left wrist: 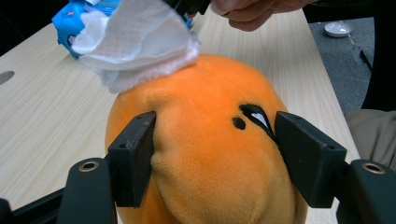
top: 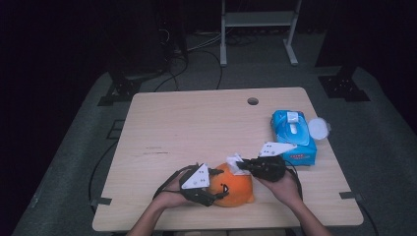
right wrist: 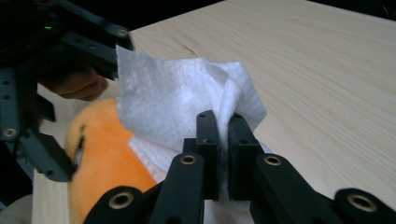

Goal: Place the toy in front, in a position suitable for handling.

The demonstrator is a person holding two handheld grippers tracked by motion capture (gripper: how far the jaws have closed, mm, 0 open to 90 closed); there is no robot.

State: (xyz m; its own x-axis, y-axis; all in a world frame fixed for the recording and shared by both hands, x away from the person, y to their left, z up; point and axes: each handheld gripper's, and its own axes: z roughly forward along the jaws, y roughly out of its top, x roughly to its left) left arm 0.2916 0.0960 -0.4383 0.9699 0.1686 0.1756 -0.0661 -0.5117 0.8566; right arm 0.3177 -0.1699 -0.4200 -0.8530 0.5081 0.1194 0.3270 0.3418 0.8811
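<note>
Your left tongs (left wrist: 212, 154) pinch the orange plush (left wrist: 201, 154) loosely, so hard rubbing by the right tongs (right wrist: 222, 154), clenched on the white wipe (right wrist: 173, 102), could knock it free.

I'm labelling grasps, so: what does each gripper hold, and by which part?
The left gripper clamps the orange plush toy by its sides; the right gripper pinches the white wipe at its bunched edge.

Dark lab, lone table (top: 196, 123), floor cables (top: 169, 78), rig stands (top: 118, 88)
</note>
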